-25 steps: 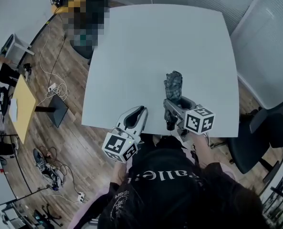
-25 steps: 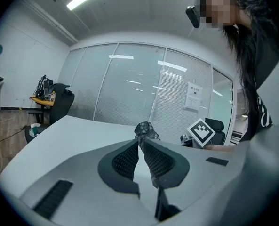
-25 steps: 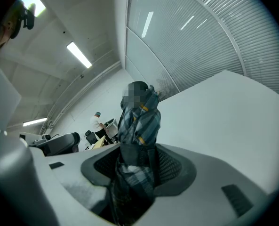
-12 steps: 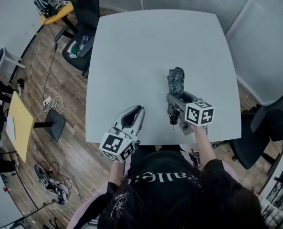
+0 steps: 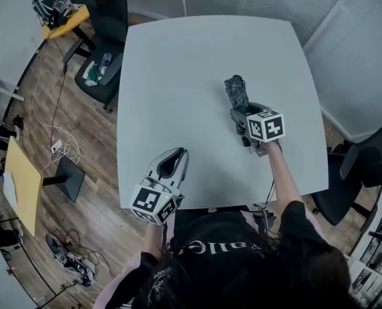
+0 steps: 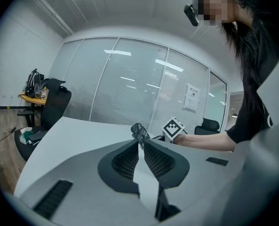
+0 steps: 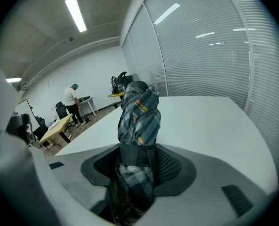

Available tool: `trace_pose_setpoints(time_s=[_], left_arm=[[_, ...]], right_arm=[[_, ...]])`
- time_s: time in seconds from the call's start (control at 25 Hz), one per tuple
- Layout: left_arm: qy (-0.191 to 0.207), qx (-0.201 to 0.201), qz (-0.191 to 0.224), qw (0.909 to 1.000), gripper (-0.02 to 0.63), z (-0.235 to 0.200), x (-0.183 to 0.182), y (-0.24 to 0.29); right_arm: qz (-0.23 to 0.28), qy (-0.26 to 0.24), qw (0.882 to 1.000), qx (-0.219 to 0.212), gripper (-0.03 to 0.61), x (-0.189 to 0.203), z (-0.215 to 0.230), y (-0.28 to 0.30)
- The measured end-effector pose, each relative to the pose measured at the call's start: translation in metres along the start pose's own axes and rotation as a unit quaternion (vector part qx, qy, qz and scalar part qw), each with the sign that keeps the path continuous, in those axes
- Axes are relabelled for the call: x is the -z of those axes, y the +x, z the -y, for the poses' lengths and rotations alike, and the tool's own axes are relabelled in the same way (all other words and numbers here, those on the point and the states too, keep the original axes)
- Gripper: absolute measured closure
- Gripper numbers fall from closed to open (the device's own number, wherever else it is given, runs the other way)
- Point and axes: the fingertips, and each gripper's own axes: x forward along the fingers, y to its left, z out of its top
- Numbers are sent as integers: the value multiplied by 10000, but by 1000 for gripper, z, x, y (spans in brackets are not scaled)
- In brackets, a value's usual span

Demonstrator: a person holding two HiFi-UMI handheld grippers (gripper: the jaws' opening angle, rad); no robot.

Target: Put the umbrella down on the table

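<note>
A folded plaid umbrella (image 5: 236,89) sticks out of my right gripper (image 5: 241,111), which is shut on its lower part and holds it over the right half of the white table (image 5: 178,69). In the right gripper view the umbrella (image 7: 139,112) rises between the mesh pads of that gripper (image 7: 137,149), its tip pointing across the table. My left gripper (image 5: 180,153) hovers at the table's near edge, its jaws shut with nothing in them. From the left gripper (image 6: 140,146) the umbrella (image 6: 140,133) shows just beyond the jaw tips, well apart.
A black office chair (image 5: 104,11) stands off the table's far left corner and another (image 5: 364,172) at the right. On the wooden floor at left are a yellow desk (image 5: 23,179) and cables. Glass partitions close the back and right. A distant person (image 7: 72,98) stands by desks.
My right gripper has carried the umbrella away from the near edge, farther over the table, and tipped it lower. The left gripper has shifted a little left along the near edge.
</note>
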Motion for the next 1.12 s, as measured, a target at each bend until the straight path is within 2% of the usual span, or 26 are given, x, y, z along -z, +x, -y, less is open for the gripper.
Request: trace_pose_setpoints(time_s=[0.24, 0.56, 0.68, 0.88, 1.12], left_arm=[[-74, 36, -56, 10000, 561, -24, 0, 3], [-127, -4, -85, 9999, 561, -50, -1, 3], [-158, -40, -91, 9998, 561, -58, -2, 3], [-197, -124, -146, 9996, 561, -65, 2, 0], [-261, -179, -170, 9994, 561, -74, 6, 0]], right_arm=[[-849, -691, 9928, 481, 364, -16, 50, 55], [-1786, -1352, 9729, 572, 364, -11, 74, 110], [-2051, -1431, 9664, 589, 365, -5, 78, 125], [-2288, -1527, 9596, 597, 364, 11, 77, 137], [-2031, -1460, 9664, 598, 353, 12, 76, 143]])
